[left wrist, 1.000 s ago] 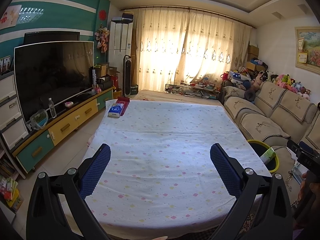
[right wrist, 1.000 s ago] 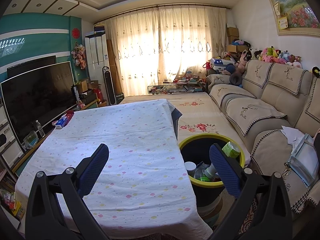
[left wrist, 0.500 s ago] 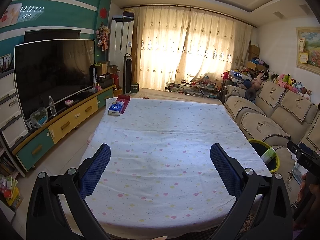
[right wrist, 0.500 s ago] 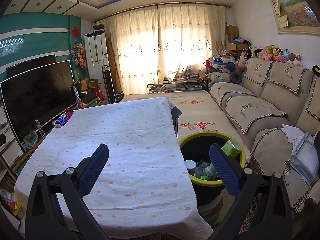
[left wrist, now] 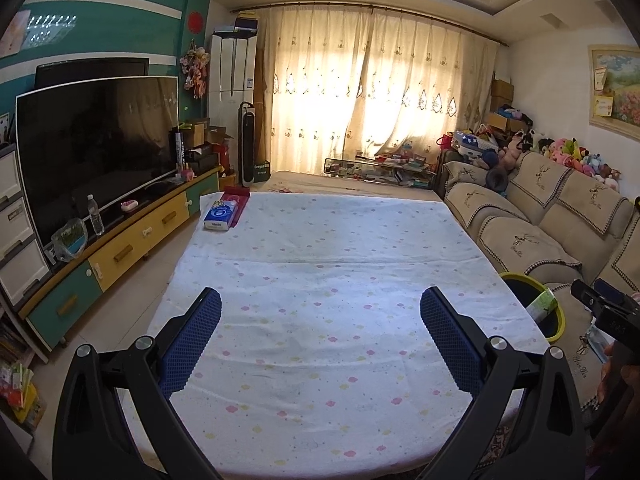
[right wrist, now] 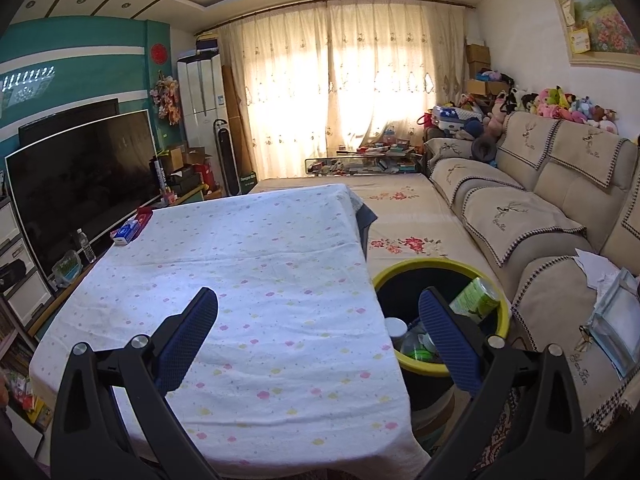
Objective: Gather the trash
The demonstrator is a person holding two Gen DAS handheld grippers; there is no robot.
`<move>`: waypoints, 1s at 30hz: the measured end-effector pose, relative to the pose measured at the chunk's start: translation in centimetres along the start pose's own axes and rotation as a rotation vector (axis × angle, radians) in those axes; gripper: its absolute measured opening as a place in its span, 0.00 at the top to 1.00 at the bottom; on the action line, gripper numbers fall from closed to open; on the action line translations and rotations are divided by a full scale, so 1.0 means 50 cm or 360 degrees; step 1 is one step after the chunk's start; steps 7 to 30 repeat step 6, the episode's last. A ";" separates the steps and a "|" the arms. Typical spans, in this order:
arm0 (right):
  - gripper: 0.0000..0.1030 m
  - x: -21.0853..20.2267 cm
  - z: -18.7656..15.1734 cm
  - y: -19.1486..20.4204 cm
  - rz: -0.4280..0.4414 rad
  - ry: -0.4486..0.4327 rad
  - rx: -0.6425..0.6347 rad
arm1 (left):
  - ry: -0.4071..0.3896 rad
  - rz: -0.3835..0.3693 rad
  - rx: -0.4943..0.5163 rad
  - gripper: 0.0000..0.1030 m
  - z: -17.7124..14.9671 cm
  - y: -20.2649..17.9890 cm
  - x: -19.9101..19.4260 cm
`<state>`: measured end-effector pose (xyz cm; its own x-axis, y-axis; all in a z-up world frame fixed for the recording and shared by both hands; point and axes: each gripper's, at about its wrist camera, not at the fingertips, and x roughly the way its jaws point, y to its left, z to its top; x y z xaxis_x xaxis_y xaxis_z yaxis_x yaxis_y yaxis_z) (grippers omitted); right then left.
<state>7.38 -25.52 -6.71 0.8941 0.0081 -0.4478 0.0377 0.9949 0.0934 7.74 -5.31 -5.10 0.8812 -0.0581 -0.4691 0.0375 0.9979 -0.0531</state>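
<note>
A black bin with a yellow rim [right wrist: 442, 268] stands on the floor right of the table, holding a green carton [right wrist: 474, 300], a white-capped bottle [right wrist: 396, 326] and other trash. In the left wrist view the same bin [left wrist: 558, 324] shows at the table's right side. The table's dotted white cloth [left wrist: 328, 280] [right wrist: 248, 280] carries only a blue tissue pack [left wrist: 219, 216] [right wrist: 126, 232] at its far left corner. My left gripper [left wrist: 320, 332] hovers open over the near table edge. My right gripper [right wrist: 318, 332] is open with nothing in it, spanning the table's right edge and the bin.
A beige sofa [right wrist: 540, 216] runs along the right, with papers and a plastic pouch [right wrist: 612, 320] on its near seat. A TV [left wrist: 96, 140] on a low cabinet [left wrist: 120, 248] lines the left wall. A glass side table [left wrist: 376, 166] stands before the curtains.
Both views have shifted only slightly; the grippers stay open and nothing on the table or in the bin has moved.
</note>
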 end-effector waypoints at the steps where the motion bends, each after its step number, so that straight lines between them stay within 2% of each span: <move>1: 0.07 0.016 0.008 0.004 0.0023 0.0022 -0.0008 | 0.0025 0.0008 0.0013 0.05 0.011 0.002 0.023; 3: 0.07 0.068 0.031 0.016 0.0106 0.0078 -0.0026 | 0.0058 0.0028 0.0038 0.05 0.036 0.009 0.073; 6: 0.07 0.170 0.064 0.041 0.0155 0.0191 -0.0041 | 0.0108 0.0106 0.0051 0.05 0.068 0.028 0.173; 30: 0.07 0.170 0.064 0.041 0.0155 0.0191 -0.0041 | 0.0108 0.0106 0.0051 0.05 0.068 0.028 0.173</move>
